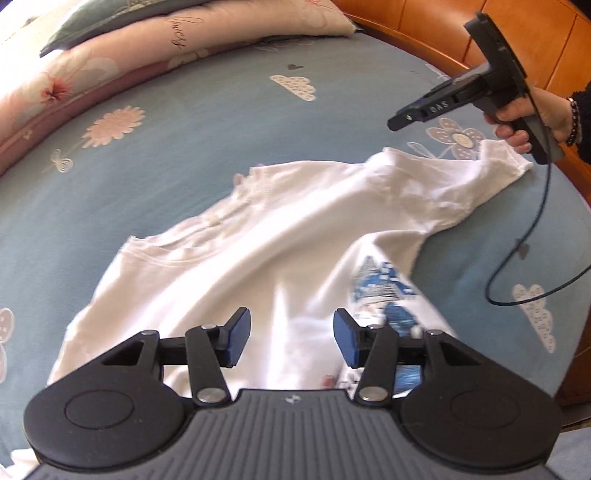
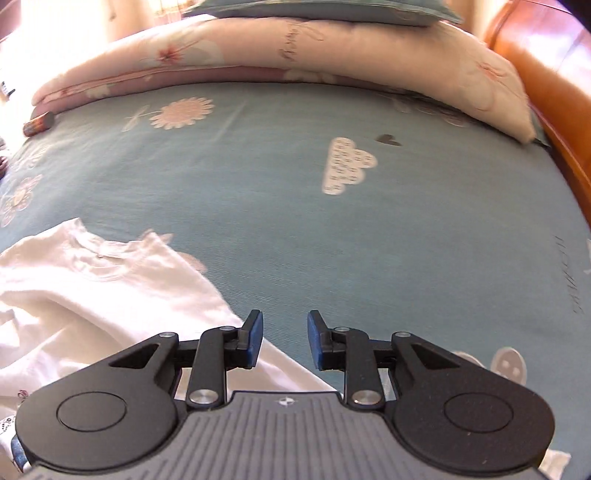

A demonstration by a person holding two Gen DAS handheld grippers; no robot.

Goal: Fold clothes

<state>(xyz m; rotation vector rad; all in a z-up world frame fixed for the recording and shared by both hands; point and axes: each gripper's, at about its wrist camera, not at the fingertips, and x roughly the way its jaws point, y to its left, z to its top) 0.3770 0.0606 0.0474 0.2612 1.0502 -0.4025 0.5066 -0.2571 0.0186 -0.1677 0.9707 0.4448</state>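
The white T-shirt (image 1: 258, 258) lies rumpled and face-up on a blue bedsheet (image 1: 166, 177) printed with flowers and clouds; its collar points to the far left, one sleeve (image 1: 495, 162) stretches to the far right, and a blue printed design (image 1: 384, 284) shows near the hem, though blur keeps the design from being read. The left gripper (image 1: 291, 338) hovers over the near part of the shirt, its blue-padded fingers (image 1: 240, 332) spread apart with nothing between them. In the left wrist view, a hand (image 1: 524, 118) holds the right gripper (image 1: 397, 122) at the far right, just above the sleeve, a dark cable (image 1: 532, 240) hanging from it. In its own view, the right gripper (image 2: 284, 339) has its fingers spread too, empty, over the shirt's edge (image 2: 110, 295) and bare sheet (image 2: 258, 184). Pink floral bedding (image 2: 295, 51) lies folded along the far side, a grey-green pillow (image 2: 314, 11) on top, and an orange-brown wooden headboard (image 2: 535, 62) runs on the right.
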